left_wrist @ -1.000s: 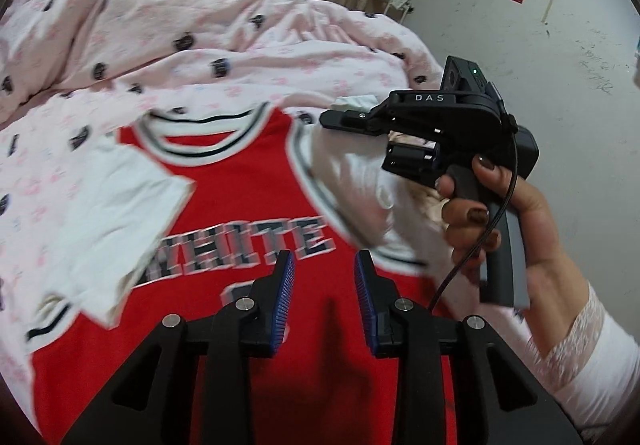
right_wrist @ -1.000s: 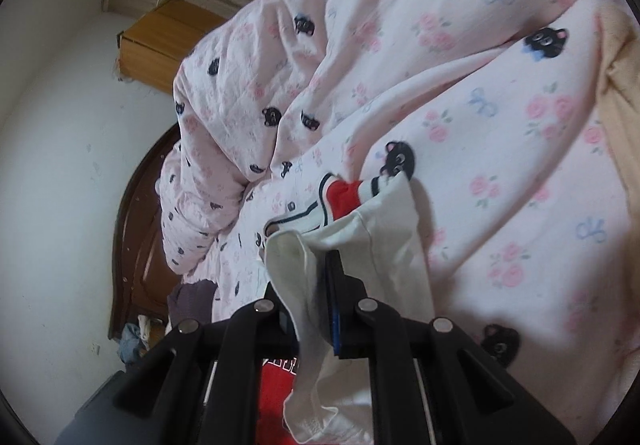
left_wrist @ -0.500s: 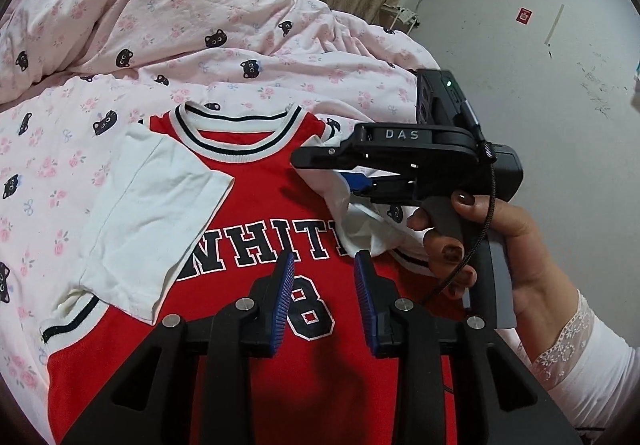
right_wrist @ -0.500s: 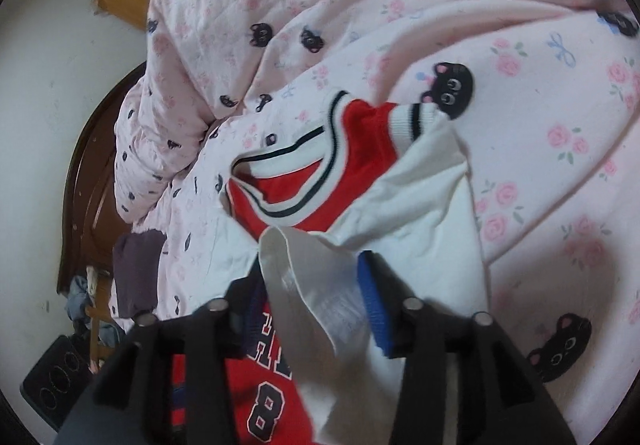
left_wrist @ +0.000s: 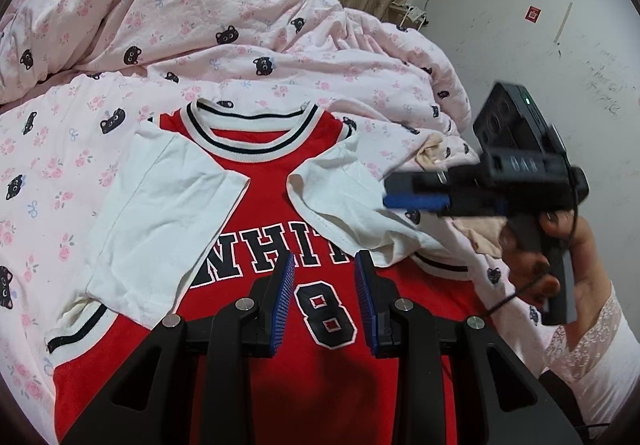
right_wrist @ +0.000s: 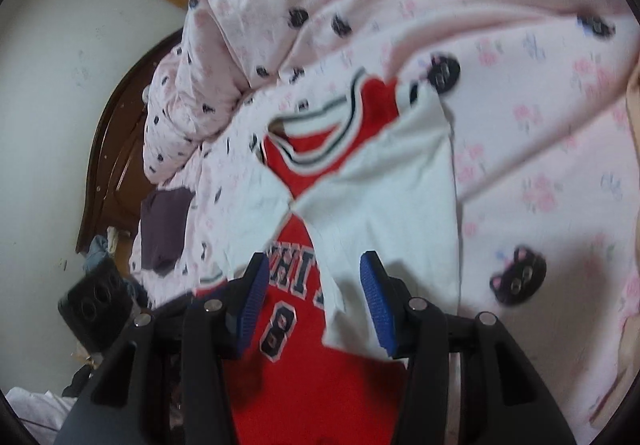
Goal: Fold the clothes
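A red jersey (left_wrist: 264, 213) with white sleeves, lettered "WHITE 8", lies face up on the pink bedspread. Both white sleeves are folded in over its chest: the left sleeve (left_wrist: 160, 213) and the right sleeve (left_wrist: 352, 205). My left gripper (left_wrist: 324, 297) is open and empty, hovering above the number 8. My right gripper (left_wrist: 394, 194) is at the right sleeve's outer edge, open; in its own view (right_wrist: 312, 299) the jaws stand wide apart over the right sleeve (right_wrist: 392, 205) and jersey (right_wrist: 304, 373).
A pink quilt (left_wrist: 192, 17) with cat prints is bunched at the back. A beige garment (left_wrist: 428, 153) lies at the right. A dark purple cloth (right_wrist: 164, 225) lies near the wooden headboard (right_wrist: 108, 149). A wall is on the right.
My right gripper carried the right sleeve in over the chest, opened and let it go, then drew back to the right. The left gripper stayed open above the jersey.
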Demonstrator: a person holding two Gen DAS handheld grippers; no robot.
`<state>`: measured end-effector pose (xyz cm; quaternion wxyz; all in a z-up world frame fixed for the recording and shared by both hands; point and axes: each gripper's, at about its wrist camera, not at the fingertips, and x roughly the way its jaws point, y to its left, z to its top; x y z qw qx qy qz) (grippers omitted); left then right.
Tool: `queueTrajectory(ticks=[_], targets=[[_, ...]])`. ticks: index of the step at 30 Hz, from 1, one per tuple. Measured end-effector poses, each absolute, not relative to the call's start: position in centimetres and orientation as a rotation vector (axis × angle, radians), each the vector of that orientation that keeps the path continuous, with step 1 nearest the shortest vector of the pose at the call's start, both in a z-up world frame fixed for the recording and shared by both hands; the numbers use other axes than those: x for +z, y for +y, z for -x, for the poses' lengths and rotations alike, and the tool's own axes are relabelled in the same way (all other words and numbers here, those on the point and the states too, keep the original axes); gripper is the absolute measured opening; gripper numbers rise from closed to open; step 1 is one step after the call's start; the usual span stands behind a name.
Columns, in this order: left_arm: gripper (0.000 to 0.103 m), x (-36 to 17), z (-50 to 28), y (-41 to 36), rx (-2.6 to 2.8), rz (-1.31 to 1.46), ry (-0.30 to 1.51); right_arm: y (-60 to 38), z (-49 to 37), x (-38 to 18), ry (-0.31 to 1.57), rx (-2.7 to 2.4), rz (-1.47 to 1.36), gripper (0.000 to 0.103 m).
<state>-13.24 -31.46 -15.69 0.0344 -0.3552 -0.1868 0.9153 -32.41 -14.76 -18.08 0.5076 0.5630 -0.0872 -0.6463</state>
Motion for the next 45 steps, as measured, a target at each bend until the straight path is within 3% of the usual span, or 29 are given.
queueTrajectory(ticks=[11, 22, 31, 38, 45], targets=[[0.027, -16.7, 14.0, -32.3, 2.832, 1.127, -0.613, -16.0, 29.6, -20.7, -0.015, -1.337, -1.481, 0.050], [0.027, -15.3, 19.7, -32.0, 2.889, 1.161, -0.521, -14.0, 30.8, -18.0, -0.050, -1.337, -1.415, 0.053], [0.027, -18.8, 24.3, -32.1, 2.937, 1.431, -0.423, -14.5, 30.0, -20.1, 0.073, -1.303, -1.477, 0.055], [0.028, -18.9, 24.0, -32.3, 2.943, 1.404, -0.444, -14.6, 30.0, -20.7, 0.087, -1.302, -1.491, 0.056], [0.027, -13.7, 17.3, -33.9, 2.986, 1.166, -0.570, -12.8, 30.6, -17.6, -0.033, -1.350, -1.363, 0.056]])
